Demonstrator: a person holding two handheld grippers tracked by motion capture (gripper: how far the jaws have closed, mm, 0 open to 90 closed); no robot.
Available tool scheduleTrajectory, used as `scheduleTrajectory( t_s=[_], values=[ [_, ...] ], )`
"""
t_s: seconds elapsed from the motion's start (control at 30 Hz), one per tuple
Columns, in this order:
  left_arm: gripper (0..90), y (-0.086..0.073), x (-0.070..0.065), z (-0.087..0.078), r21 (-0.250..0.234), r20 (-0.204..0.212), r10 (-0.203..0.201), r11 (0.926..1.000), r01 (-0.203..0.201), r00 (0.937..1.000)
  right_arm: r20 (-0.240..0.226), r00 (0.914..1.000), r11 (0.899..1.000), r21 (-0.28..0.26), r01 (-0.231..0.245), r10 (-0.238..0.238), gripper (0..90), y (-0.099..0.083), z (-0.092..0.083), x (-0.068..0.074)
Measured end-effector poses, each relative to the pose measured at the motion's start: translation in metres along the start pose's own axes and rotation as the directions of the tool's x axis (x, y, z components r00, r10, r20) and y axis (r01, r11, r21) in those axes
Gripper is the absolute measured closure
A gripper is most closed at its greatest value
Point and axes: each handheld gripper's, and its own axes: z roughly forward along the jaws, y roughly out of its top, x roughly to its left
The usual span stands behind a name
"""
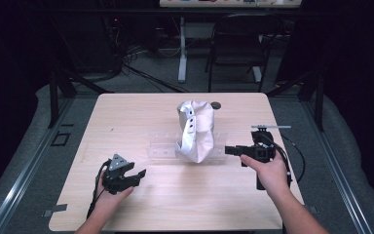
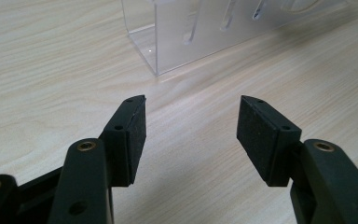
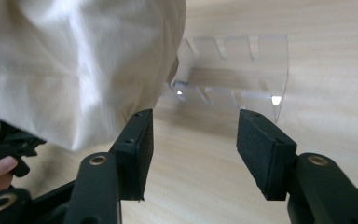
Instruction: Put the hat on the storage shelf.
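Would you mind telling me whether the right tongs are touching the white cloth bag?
Apart. In the right gripper view the right tongs stand open with bare table between them, and the white cloth bag lies just beyond the pad tips.

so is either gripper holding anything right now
Nothing is held: the left gripper and right gripper both stand open and empty, apart from the cream cloth bag.

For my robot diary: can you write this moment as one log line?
left gripper: open, empty | right gripper: open, beside cloth | cloth: on clear rack
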Motion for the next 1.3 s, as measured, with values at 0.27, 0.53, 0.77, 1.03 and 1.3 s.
scheduleTrajectory(
  t_s=[0.27,0.53,0.77,1.03,1.3],
  values=[
    [43.3,-0.001,-0.001,0.004,0.012,0.004,0.004,0.9999,-0.004,1.0,0.017,0.9991,0.998,-0.048,0.04,-0.039,51.1,-0.041,0.005,-0.012],
    [43.3,-0.002,-0.002,0.007,0.021,0.008,0.01,0.9997,-0.01,0.9999,0.119,0.9863,0.991,-0.052,0.121,-0.114,50.8,-0.078,0.021,-0.027],
    [43.3,-0.002,-0.002,0.008,0.023,0.009,0.007,0.9997,-0.008,0.9999,0.178,0.9719,0.984,-0.06,0.167,-0.154,48.4,-0.105,0.03,-0.034],
    [43.3,-0.002,-0.001,0.009,0.024,0.004,0.009,0.9997,-0.009,1.0,0.214,0.9624,0.98,-0.071,0.186,-0.167,48.1,-0.118,0.039,-0.04],
    [42.6,-0.002,-0.002,0.01,0.021,0.001,0.025,0.9995,-0.025,0.9997,0.216,0.9574,0.977,-0.055,0.208,-0.191,51.9,-0.123,0.034,-0.048]
  ],
)
